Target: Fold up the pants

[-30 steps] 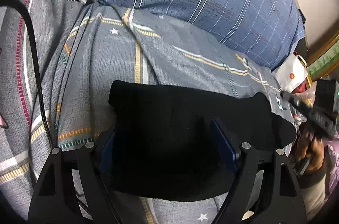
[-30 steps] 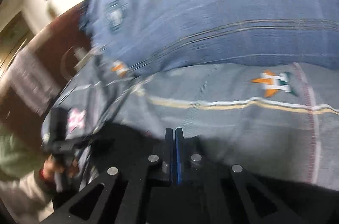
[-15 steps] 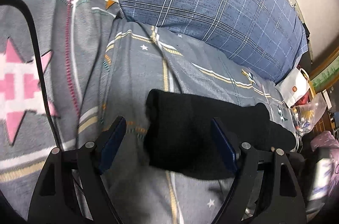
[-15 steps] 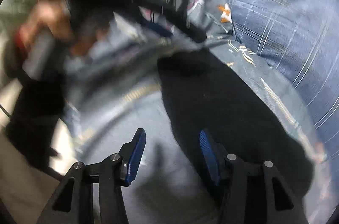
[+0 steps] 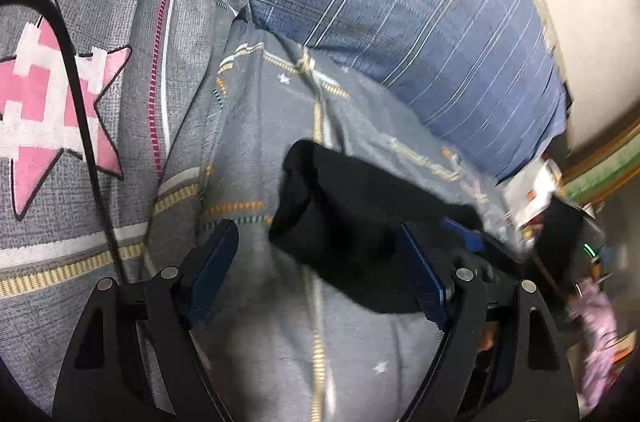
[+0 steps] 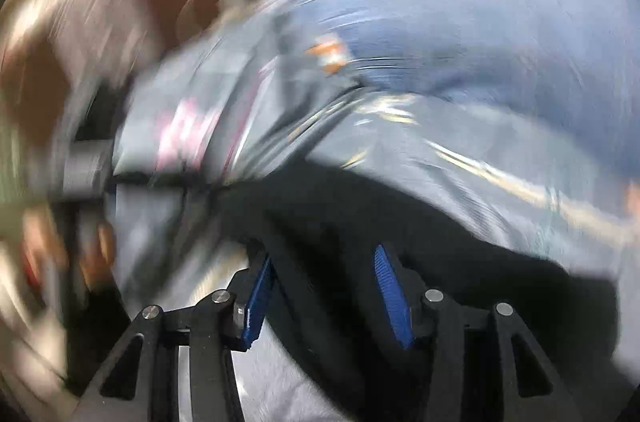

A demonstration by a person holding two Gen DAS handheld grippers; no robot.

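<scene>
The black pants point(image 5: 360, 222) lie folded in a compact bundle on the grey patterned bedspread point(image 5: 260, 126). My left gripper point(image 5: 316, 274) is open and empty, its blue pads on either side of the bundle's near left edge, above it. The right wrist view is heavily blurred: the pants point(image 6: 400, 222) show as a dark mass in front of my right gripper point(image 6: 324, 290), which is open with nothing between its blue pads. The right gripper also shows at the right edge of the left wrist view point(image 5: 464, 238), at the bundle's far right end.
A blue plaid pillow point(image 5: 400, 14) lies behind the pants. A black cable point(image 5: 80, 110) runs over the bedspread at left. A white bag point(image 5: 532, 190) and clutter sit at the right past the bed's edge. A brown headboard point(image 6: 132, 2) is at left.
The right gripper went from shut to open and let go of the pants, then swung fast. The left gripper pulled back and left, so the bundle lies farther right.
</scene>
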